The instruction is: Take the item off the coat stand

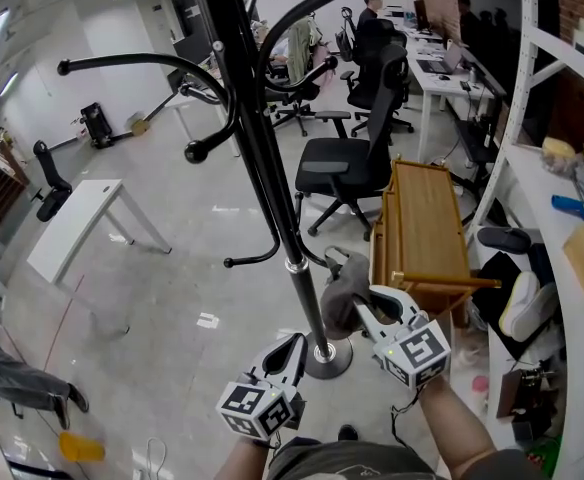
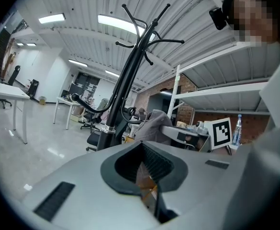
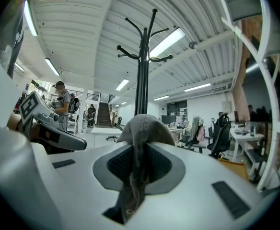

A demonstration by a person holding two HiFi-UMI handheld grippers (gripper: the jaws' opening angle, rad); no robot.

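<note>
A black coat stand rises just ahead of me from a round base. A grey cloth item hangs beside the pole, close to a low hook. My right gripper is shut on this grey cloth; in the right gripper view the fabric drapes over and runs down between the pads, with the stand behind. My left gripper sits lower left of the pole, slightly open with nothing between its pads. The left gripper view shows the stand and the grey cloth.
A wooden cabinet stands right of the stand. A black office chair is behind it. White shelving with clutter lines the right side. A white table is far left. A person stands in the distance.
</note>
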